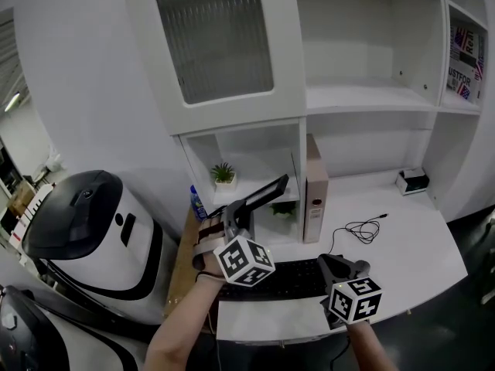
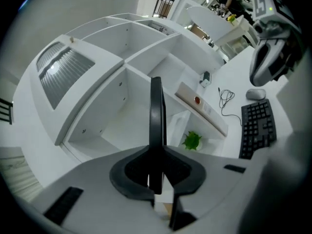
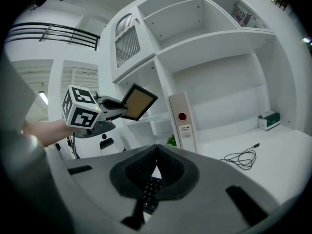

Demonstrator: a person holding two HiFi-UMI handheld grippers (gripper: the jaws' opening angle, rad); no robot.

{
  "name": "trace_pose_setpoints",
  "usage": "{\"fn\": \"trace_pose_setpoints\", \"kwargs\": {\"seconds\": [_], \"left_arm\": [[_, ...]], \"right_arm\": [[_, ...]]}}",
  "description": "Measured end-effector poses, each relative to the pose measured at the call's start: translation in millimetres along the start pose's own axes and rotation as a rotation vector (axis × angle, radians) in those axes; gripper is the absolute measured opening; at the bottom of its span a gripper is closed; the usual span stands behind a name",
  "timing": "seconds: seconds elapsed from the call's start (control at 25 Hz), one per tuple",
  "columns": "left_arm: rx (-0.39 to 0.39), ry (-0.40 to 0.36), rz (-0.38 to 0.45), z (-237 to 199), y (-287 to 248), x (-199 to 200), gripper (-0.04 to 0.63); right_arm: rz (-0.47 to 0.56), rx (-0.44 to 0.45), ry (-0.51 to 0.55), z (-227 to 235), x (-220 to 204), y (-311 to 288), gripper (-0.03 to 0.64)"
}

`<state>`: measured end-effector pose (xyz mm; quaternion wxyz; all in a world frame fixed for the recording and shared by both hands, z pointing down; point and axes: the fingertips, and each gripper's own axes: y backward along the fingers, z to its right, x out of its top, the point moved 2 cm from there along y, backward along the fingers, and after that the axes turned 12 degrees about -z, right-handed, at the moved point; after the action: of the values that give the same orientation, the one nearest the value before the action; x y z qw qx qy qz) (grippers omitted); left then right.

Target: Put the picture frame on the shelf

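The jaws of the left gripper [image 2: 156, 182] pinch the rim of the thin black-edged picture frame [image 3: 138, 101]. It seems light, stiff and perhaps fragile, so the rim is a good hold. The jaws of the right gripper [image 3: 155, 165] are together, with nothing between them.

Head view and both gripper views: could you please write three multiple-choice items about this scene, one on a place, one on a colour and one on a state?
1. Where is the picture frame?
A. Flat on the floor.
B. In the left gripper, in the air in front of the shelf.
C. Inside a drawer.

2. What colour is the keyboard?
A. Black.
B. White.
C. Red.

3. How do the jaws of the right gripper stand?
A. Together, with nothing between them.
B. Clamped on a cable.
C. Wide apart round a binder.

Answers:
1 B: the left gripper view shows its jaws pressed on the frame's edge, clear of any surface.
2 A: the head view shows black keys on the white surface.
3 A: the right gripper view shows the jaws meeting, with nothing held.
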<state>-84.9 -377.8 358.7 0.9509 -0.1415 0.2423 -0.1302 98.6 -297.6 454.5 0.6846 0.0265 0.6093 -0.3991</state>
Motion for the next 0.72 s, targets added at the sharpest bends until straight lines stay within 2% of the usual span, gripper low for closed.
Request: {"fn": "trace_pose_setpoints", "kwargs": {"seconds": [0.28, 0.72], "left_arm": [[0.096, -0.138, 0.0, -11, -3, 7, 0.052], [0.121, -0.268, -0.034, 7, -32, 6, 0.052]], "right_arm": [[-0.009, 0.016, 0.007, -8, 0, -4, 0.0], [-0.031, 0.01, -0.001, -12, -5, -7, 0.0]]}}
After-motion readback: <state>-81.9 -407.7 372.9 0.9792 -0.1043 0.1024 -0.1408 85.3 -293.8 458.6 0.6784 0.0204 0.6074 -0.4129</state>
